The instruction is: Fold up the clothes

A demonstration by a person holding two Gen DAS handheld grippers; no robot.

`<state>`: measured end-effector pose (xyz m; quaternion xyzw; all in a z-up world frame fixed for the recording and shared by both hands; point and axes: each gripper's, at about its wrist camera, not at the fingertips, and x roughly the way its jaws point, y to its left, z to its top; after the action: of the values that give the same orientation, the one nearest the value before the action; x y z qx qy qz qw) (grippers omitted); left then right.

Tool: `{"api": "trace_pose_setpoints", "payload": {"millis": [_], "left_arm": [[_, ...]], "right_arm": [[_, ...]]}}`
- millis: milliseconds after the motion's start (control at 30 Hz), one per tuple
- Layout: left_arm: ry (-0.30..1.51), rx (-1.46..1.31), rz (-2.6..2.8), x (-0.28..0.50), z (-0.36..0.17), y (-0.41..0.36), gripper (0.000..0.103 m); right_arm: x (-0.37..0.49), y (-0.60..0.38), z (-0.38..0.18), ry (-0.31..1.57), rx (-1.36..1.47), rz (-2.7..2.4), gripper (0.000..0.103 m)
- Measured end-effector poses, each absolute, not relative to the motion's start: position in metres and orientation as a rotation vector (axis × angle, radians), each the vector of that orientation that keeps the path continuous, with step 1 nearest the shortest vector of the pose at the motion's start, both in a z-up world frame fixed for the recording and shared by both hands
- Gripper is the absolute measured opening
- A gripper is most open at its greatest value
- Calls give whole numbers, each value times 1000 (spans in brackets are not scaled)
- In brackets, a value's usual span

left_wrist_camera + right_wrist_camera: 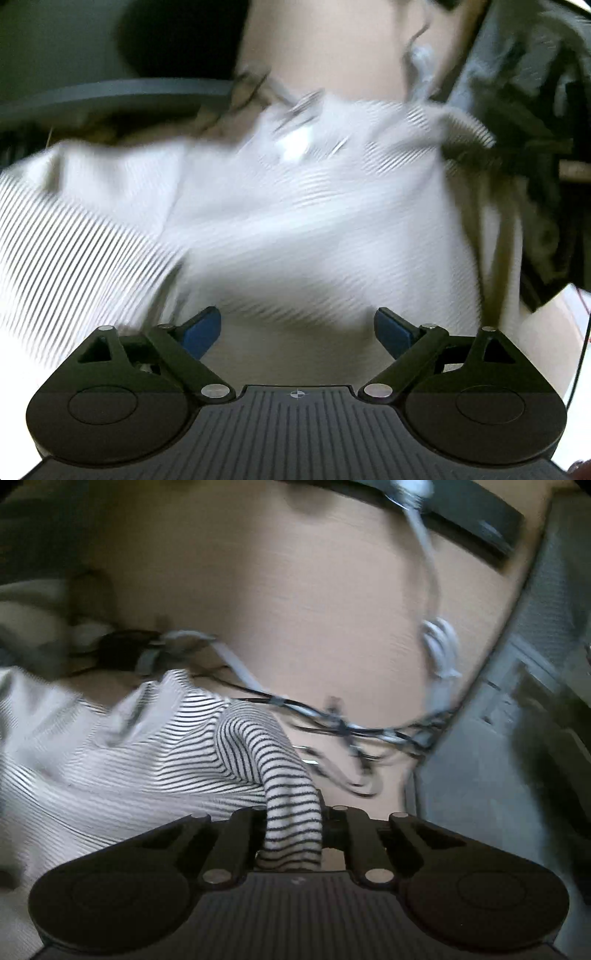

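Observation:
A white garment with thin dark stripes (280,221) lies spread over a pale beige table (325,55) and fills most of the blurred left wrist view. My left gripper (297,330) hovers over its near edge, open, blue pads (201,332) wide apart with nothing between them. In the right wrist view the same striped garment (110,768) lies at the left, and a bunched fold of it (291,823) rises between the fingers of my right gripper (293,834), which is shut on that fold.
A tangle of grey and black cables (343,727) crosses the table beyond the garment, with a white cable (439,646) running to the far side. A dark bar (480,524) lies at the table's back. The table's right edge drops to a grey floor (498,775).

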<state>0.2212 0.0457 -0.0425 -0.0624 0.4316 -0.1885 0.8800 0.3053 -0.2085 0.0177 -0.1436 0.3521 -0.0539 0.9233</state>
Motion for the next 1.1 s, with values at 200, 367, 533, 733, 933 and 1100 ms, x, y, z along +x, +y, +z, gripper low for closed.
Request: {"api": "trace_pose_setpoints", "payload": {"millis": [200, 367, 533, 733, 933, 1100], "left_arm": [[925, -112, -371, 221, -38, 46, 90], [850, -99, -391, 224, -15, 42, 89], [707, -93, -441, 246, 13, 29, 92], [716, -57, -450, 292, -2, -7, 93], [807, -17, -363, 313, -35, -7, 93], [824, 7, -180, 322, -47, 19, 91]], "right_arm": [[322, -223, -16, 834, -305, -204, 17], [304, -223, 2, 737, -313, -253, 45], [274, -207, 11, 644, -260, -250, 43], [257, -203, 7, 625, -249, -246, 36], [254, -215, 25, 534, -162, -206, 35], [279, -198, 22, 585, -55, 20, 34]]}}
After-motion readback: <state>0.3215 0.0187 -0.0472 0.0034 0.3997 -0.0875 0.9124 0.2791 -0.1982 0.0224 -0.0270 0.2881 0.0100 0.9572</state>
